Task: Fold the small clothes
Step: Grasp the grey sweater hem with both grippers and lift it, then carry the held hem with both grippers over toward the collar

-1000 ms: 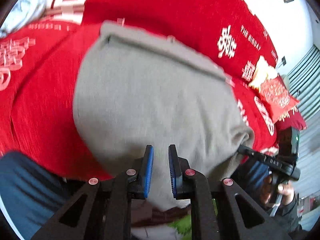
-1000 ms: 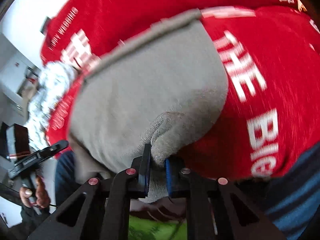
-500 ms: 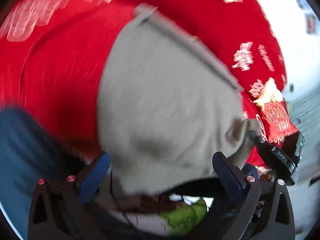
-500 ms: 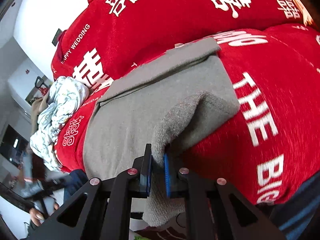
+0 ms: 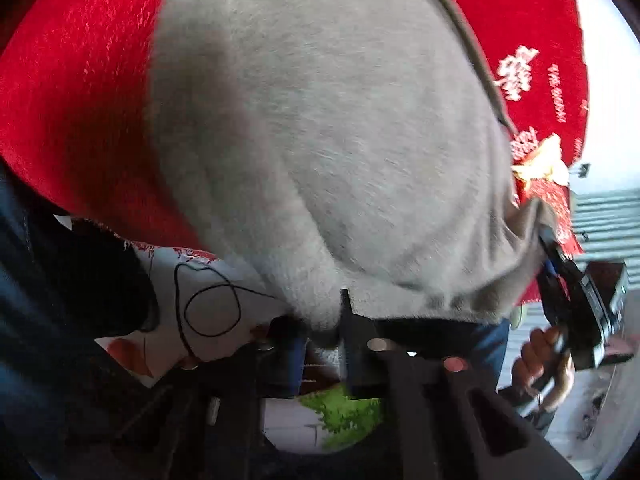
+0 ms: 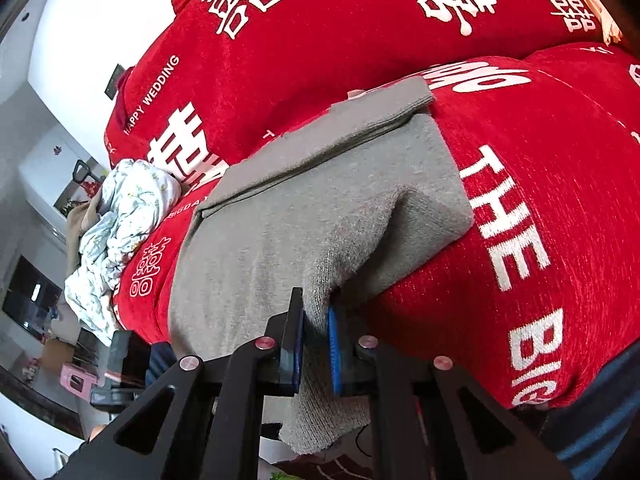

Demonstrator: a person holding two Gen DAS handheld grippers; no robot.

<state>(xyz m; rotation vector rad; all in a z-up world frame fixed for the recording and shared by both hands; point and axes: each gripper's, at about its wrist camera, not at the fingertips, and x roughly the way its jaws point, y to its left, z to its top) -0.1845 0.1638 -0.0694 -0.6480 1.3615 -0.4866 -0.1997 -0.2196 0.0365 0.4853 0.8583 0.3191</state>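
Fold barely begun: right tool point(image 6: 316, 340) is clenching grey garment's point(image 6: 304, 216) 6 o'clock hem; left tool point(image 5: 322, 344) seemingly gripping likewise, blurred.

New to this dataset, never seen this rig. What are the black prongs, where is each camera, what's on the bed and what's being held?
No robot here: a person holds a two-finger gripper in each hand, and a fisheye camera on each looks along its fingers.

The left wrist view shows the left gripper, shut on the near edge of a grey knit garment. The person's hand holding the other gripper shows at the right.

The right wrist view shows the right gripper, shut on another part of that edge, which it lifts.

The garment lies on a red wedding bedspread. A pale crumpled cloth lies further left.
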